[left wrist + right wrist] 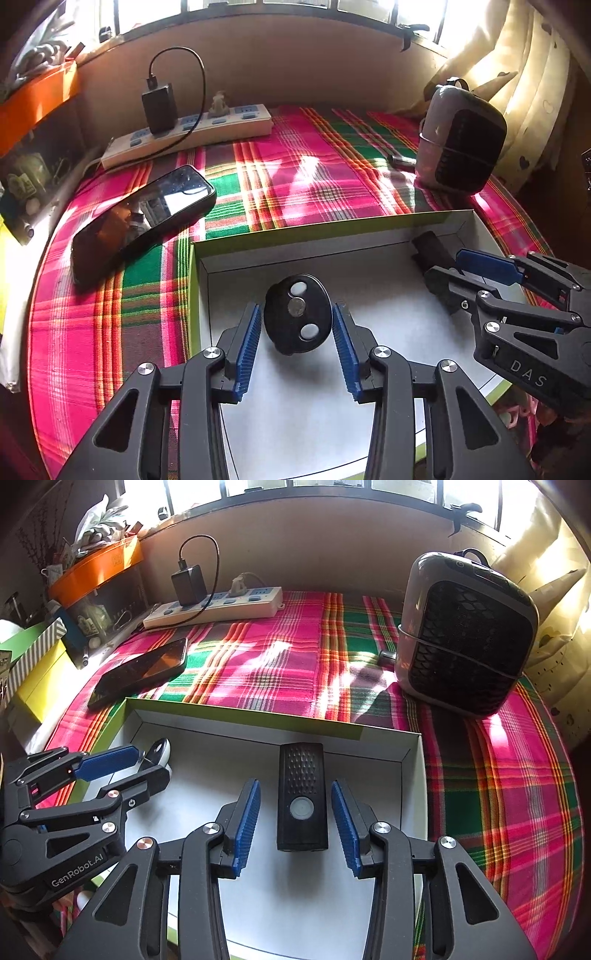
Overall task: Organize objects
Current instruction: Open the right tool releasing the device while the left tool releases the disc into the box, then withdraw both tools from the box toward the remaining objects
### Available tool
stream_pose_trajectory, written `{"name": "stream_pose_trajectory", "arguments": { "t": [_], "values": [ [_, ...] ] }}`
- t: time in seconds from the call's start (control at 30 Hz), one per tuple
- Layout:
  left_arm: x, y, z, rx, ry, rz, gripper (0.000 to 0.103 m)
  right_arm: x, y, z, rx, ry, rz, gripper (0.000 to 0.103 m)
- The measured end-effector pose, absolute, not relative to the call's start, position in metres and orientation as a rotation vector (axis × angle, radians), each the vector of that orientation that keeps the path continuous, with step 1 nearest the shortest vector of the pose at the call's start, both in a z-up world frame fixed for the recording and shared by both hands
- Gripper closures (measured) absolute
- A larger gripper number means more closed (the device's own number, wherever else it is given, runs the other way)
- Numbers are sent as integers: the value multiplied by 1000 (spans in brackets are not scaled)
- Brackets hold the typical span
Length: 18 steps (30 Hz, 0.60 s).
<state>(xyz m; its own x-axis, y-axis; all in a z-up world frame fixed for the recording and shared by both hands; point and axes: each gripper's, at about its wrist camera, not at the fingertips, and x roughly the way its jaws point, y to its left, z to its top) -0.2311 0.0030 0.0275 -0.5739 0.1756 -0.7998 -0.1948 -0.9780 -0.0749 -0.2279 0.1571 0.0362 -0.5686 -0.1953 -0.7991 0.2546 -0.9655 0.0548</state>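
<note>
- Left wrist view: the left gripper (297,328) points down into the shallow white box (388,236), its blue pads standing apart on either side of an oval black fob (297,314) with two pale buttons. A sliver of white shows between each pad and the fob, so I judge it let go and lying on the box floor, tilted a little.
- Right wrist view: the right gripper (295,821) is spread open too, with a black rectangular remote (302,797) lying straight ahead between its fingers, clear of both pads, its round button toward the gripper.
- Seen from the right gripper, the left one (146,762) sits well off to its left over the same box, the fob (160,755) at its tips.
- So two small items look already placed inside the box, one near each end.
- Left outside, as far as I can see: a dark phone (144,221) on the plaid cloth (295,177) beyond and to the left of the left gripper, and a small dark thing (387,656) beside the grey fan heater (465,635), ahead and right of the right gripper.
- Whether the power strip (192,131) and its charger belong to the tidy-up, I cannot say.
- My guess: partway through, phone likely next.
</note>
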Motion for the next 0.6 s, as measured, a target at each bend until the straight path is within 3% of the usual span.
{"name": "stream_pose_trajectory", "arguments": {
  "t": [0.17,0.6],
  "values": [
    [-217,0,38,-1284,28,2642,65,-217,162,43,1275,85,-2595,57],
    [-179,-16,55,-1215,-19,2690,64,-185,174,62,1201,61,-2632,57]
  ]
}}
